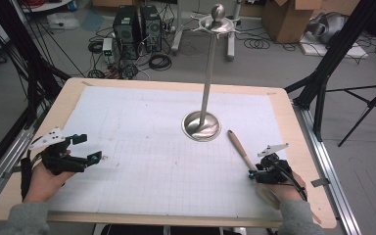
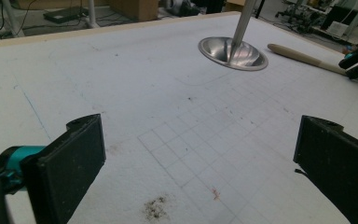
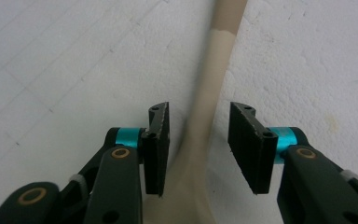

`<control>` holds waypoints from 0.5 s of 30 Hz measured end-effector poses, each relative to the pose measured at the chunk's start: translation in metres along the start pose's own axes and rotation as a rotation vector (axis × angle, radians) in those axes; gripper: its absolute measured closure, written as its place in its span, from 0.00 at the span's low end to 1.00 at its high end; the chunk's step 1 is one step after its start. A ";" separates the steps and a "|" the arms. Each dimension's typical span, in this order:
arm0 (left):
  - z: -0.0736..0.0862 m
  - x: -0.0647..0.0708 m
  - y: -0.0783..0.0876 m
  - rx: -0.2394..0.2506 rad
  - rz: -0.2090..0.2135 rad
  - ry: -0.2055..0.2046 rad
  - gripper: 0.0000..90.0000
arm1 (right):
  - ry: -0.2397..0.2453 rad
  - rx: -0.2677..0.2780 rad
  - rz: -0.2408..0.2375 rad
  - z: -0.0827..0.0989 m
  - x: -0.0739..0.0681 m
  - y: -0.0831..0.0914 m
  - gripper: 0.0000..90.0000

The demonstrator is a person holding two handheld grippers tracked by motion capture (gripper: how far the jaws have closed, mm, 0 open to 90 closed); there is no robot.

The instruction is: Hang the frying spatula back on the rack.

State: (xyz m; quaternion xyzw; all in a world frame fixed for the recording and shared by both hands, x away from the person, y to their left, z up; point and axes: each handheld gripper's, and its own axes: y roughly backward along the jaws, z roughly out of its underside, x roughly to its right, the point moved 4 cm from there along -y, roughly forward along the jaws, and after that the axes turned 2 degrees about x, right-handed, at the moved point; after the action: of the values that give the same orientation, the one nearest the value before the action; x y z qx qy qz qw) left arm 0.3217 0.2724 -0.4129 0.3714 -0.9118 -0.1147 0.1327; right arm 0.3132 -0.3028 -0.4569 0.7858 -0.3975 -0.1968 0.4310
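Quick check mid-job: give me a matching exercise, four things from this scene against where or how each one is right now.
Things:
1. left gripper
2. right gripper
3. wooden utensil
4. metal stand

States:
A. upright, round base on the white sheet
B. jaws wide apart, nothing between them
C. lying flat, right of the stand's base
D. jaws on either side of the handle, pads not pressing

Pairs: 1-B, 2-D, 3-C, 4-A
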 end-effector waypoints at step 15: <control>0.000 0.000 0.000 -0.001 -0.002 0.002 0.03 | -0.072 -0.007 0.008 -0.002 -0.003 0.000 0.86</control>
State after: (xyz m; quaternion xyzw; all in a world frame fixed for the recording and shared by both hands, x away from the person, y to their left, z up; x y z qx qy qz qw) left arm 0.3213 0.2721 -0.4132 0.3721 -0.9113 -0.1150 0.1337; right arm 0.3126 -0.3000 -0.4560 0.7752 -0.4151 -0.2247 0.4199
